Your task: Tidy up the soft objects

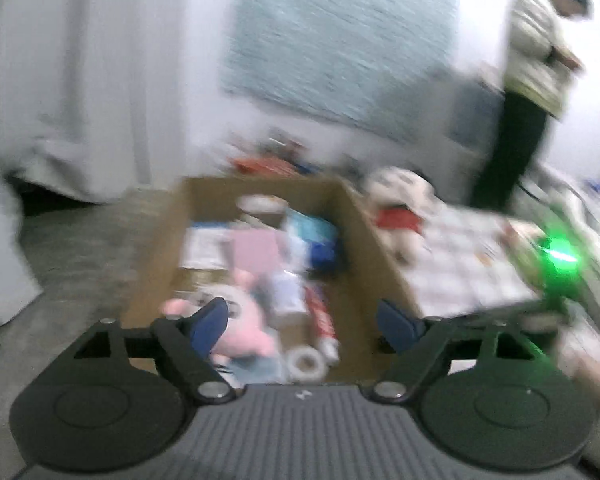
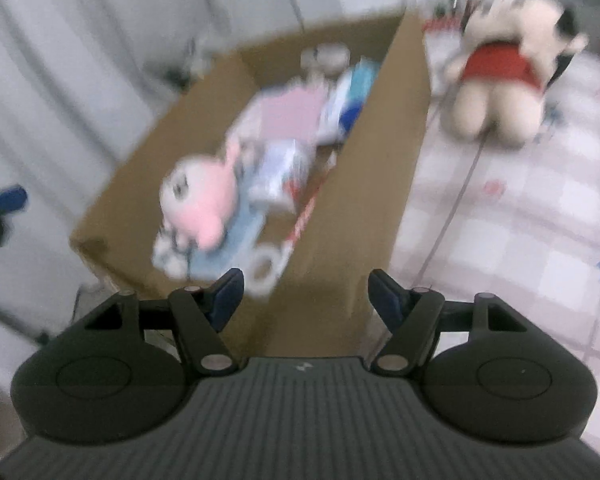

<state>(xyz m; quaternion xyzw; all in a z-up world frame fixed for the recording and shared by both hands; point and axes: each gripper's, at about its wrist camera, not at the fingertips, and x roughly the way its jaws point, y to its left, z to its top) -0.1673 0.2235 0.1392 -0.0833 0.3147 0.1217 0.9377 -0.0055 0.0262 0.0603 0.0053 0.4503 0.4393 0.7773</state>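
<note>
A pink and white plush toy lies in the near end of an open cardboard box; the same plush toy shows in the right wrist view inside the box. My left gripper hovers above the box's near end, open, with nothing between its blue pads. My right gripper is open and empty over the box's near right wall. A cream plush doll in a red top sits on the checked bedcover to the right of the box, and the doll shows beyond the box in the left wrist view.
The box also holds packets, a pink sheet, a red-and-white tube and a tape roll. A checked bedcover lies to the right. White curtains hang at left. A person stands at back right.
</note>
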